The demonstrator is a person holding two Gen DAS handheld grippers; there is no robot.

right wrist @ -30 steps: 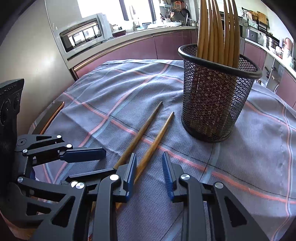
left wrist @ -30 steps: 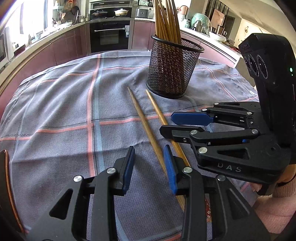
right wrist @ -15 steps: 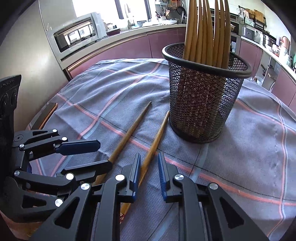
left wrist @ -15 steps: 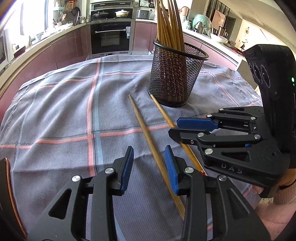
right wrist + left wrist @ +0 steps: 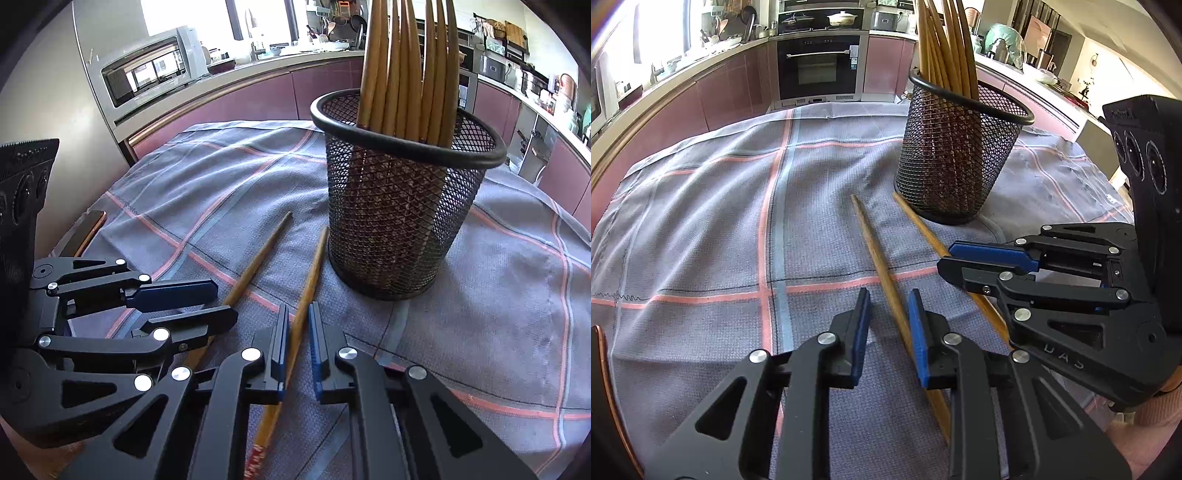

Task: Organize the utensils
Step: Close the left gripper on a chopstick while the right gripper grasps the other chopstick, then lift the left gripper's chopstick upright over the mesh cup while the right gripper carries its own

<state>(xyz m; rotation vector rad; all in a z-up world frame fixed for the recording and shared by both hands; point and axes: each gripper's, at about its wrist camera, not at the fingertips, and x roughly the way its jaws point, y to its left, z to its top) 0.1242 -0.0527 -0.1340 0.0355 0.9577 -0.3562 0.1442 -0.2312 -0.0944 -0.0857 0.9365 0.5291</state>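
Both hand-held grippers lie low over a cloth-covered table, black angular plastic frames with silver rivets and ribbed blue pads. Left gripper (image 5: pixel 886 328) straddles one long tapered wooden chopstick (image 5: pixel 875 254); its jaws have just been closing, yet gaps remain on both sides of the stick and the pads do not press it. Right gripper (image 5: pixel 296 343) has narrowed to a slim slot around the second wooden chopstick (image 5: pixel 312 273), which runs straight between the pads; the jaws have just been closing and now sit closed on the stick.

Largest in view is the grey-blue woven tablecloth (image 5: pixel 701 221), waffle-textured, crossed by pink and pale blue stripes, slightly rumpled near the far edge. On it stands a black wire-mesh cylindrical holder (image 5: pixel 399 221) with a smooth rolled rim, slightly flared toward the top, upright and packed with a bundle of slim tan chopsticks (image 5: pixel 406 74) whose tapered ends fan upward. Both loose chopsticks lie flat on the cloth side by side, nearly parallel, tips pointing toward the holder; the right one's tip lies at the holder's base, the left one's stops a little short of it. Printed red marks show on the right chopstick's thick end, near the lower edge of the right wrist view. A pink knitted sleeve (image 5: pixel 1152 413) shows behind the right gripper.
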